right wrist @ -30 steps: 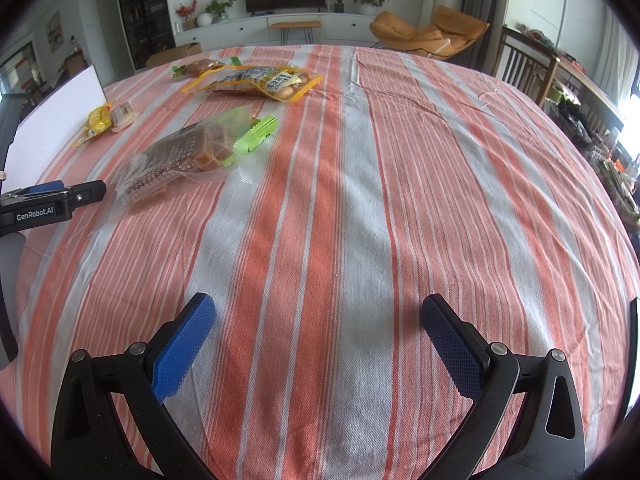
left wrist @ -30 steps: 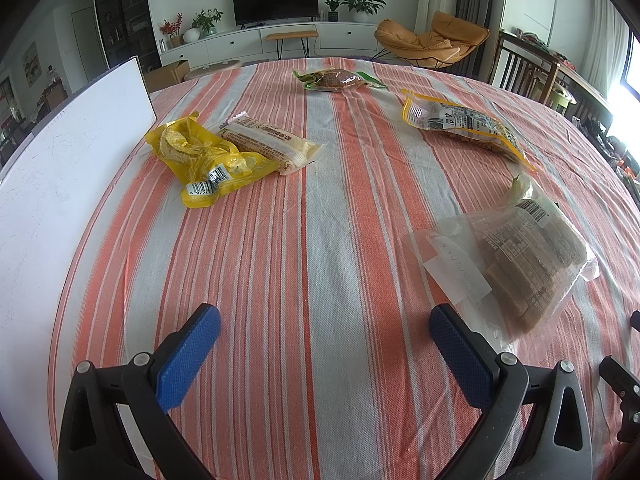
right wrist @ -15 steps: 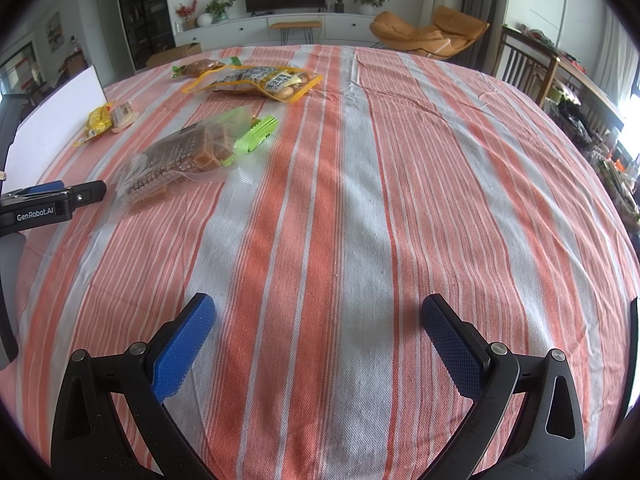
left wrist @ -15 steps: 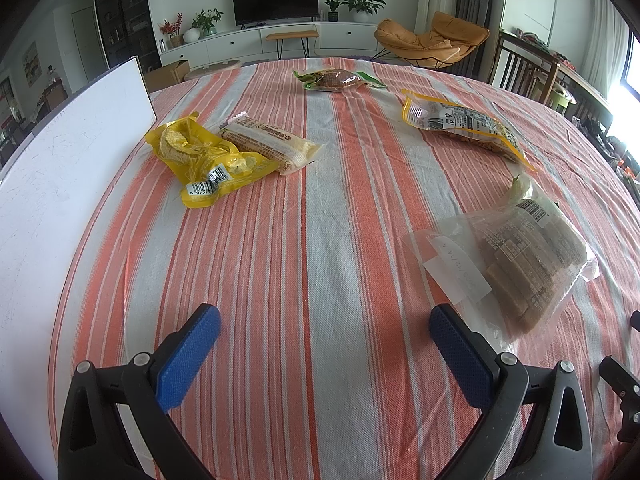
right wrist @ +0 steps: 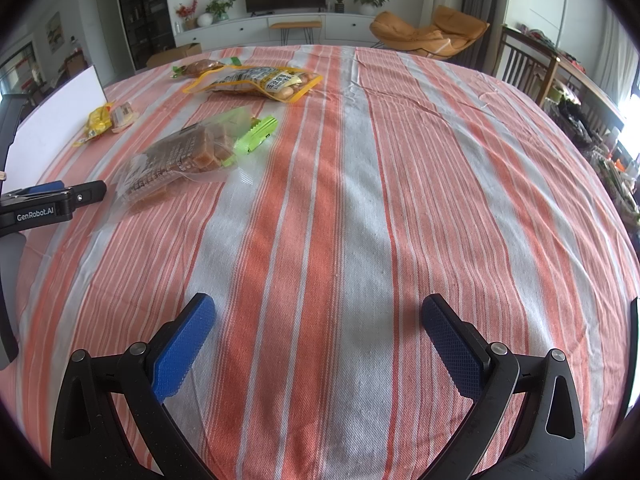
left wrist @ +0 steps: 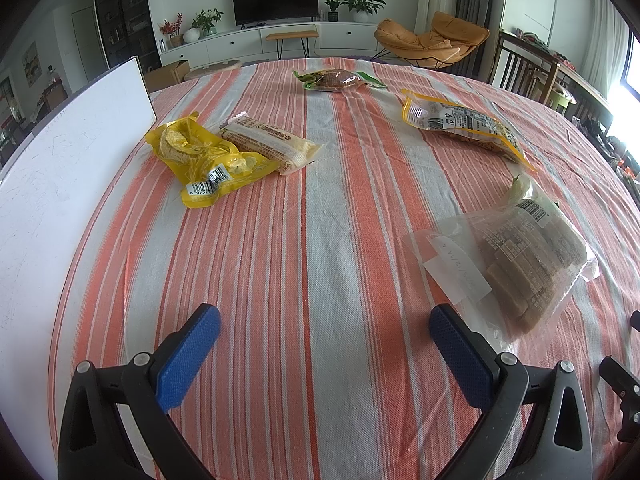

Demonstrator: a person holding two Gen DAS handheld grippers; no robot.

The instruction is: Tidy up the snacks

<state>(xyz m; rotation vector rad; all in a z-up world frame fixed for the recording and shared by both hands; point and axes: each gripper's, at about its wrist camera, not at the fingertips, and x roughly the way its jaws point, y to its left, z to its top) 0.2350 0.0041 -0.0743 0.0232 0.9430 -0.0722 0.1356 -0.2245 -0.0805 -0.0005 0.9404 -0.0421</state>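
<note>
Nothing gathered yet: left gripper (left wrist: 324,330) and right gripper (right wrist: 318,320) both gape empty; nearest pick, likely the clear bag (left wrist: 516,256) at right of frame.

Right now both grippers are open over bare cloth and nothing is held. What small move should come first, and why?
Probably ease the left gripper forward and to its right toward the clear bag of brown bars. That bag lies flat just beyond its right finger, nearer than any other snack, and the jaws stand wide enough to take its edge. The right gripper faces only striped cloth.
</note>
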